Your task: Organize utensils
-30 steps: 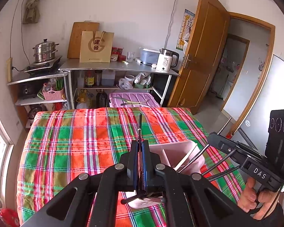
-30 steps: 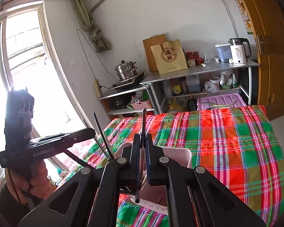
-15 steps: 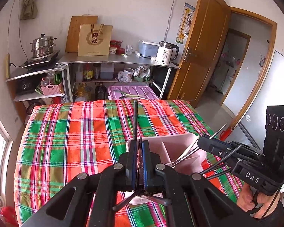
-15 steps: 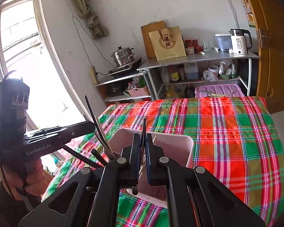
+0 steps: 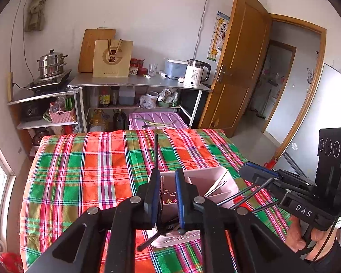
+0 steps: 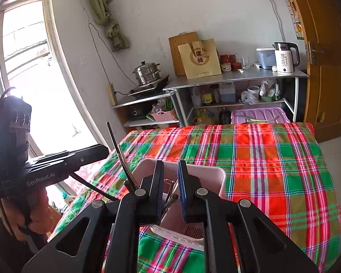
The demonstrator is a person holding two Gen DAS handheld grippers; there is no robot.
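pink plastic, split into compartments: the utensil holder stands on the plaid tablecloth, at the near edge of the table, directly under both my claws. my left claw hangs over its left compartment with the blue-padded fingers parted and nothing pinched between them; a dark chopstick stands upright along the inner side of the left finger, free of any grip. my right claw hovers over the same holder, fingers likewise spread apart and holding nothing. dark chopsticks lean out of the holder toward the window side, and pale ones rest slanted in a right-hand compartment. beyond the table, a metal shelf carries a white kettle, a paper bag and a steel steamer pot.
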